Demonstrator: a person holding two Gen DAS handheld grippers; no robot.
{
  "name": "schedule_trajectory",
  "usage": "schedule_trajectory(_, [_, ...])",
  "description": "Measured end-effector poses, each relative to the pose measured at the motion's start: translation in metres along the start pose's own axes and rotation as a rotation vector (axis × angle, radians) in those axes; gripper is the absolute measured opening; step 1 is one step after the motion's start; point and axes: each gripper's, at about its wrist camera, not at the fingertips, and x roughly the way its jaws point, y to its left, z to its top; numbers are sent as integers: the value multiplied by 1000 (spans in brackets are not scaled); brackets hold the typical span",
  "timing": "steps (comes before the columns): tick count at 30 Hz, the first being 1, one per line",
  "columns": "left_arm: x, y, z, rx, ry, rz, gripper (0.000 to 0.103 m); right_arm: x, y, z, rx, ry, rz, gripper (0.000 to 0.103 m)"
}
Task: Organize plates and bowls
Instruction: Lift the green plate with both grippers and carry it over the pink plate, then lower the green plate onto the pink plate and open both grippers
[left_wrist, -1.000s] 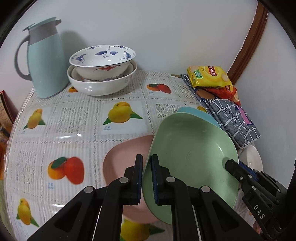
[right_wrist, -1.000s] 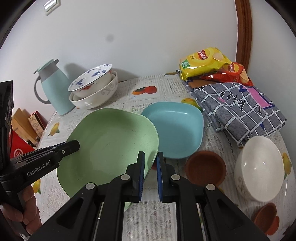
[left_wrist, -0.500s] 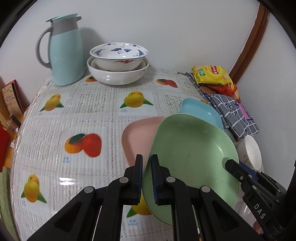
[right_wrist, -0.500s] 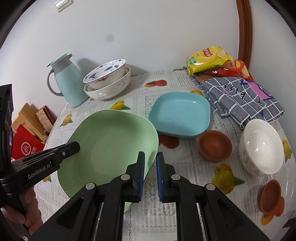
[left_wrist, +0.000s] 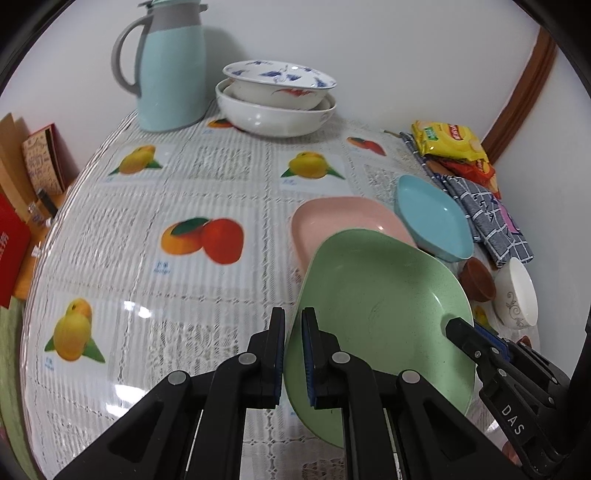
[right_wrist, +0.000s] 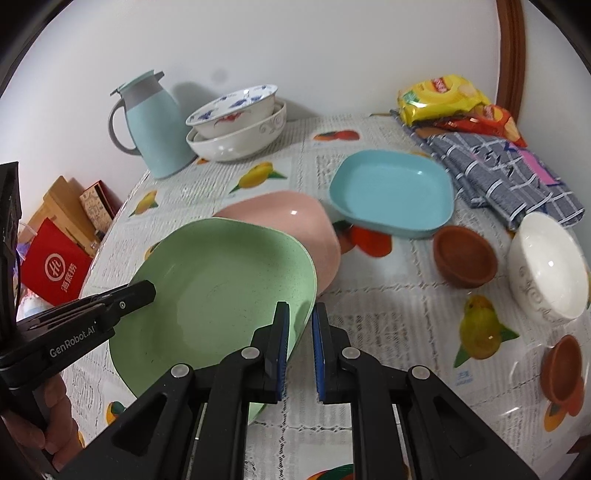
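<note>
Fruit-print tablecloth (left_wrist: 147, 258) below; both my claws, left (left_wrist: 293, 354) & right (right_wrist: 299, 350), clamped on green plate (right_wrist: 221, 295) rims — light, stiff, prob slippery.

Bright, even indoor light w/ soft shadows behind the jug (right_wrist: 149, 125), small glare spots on the glossy tablecloth (left_wrist: 136, 308), slight blur, heavy fisheye bending & dark corners.

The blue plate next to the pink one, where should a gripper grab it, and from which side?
Probably by the thin raised rim of the blue plate, on the near edge facing the grippers. That edge stands clear of the table, while the checked cloth crowds the far right side and the pink plate sits left.
</note>
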Motion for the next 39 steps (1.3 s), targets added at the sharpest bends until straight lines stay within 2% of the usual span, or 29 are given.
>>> schedule_trajectory(5, [6,3,1,-16,9,4,10,7,2,2,-10,10,13,12])
schedule_trajectory(13, [20,-6,14,-29,4,12,10,21,-3,27,-78,9,5,12])
schedule_trajectory(21, [38,-16,21,-23,12,36,10,46,-16,51,-83,40,50,12])
schedule_trajectory(34, [50,-18,28,-18,24,23,10,76,-8,74,-236,20,-5,12])
schedule_trajectory(39, [49,-18,32,-6,9,12,10,87,-9,80,-249,9,-5,12])
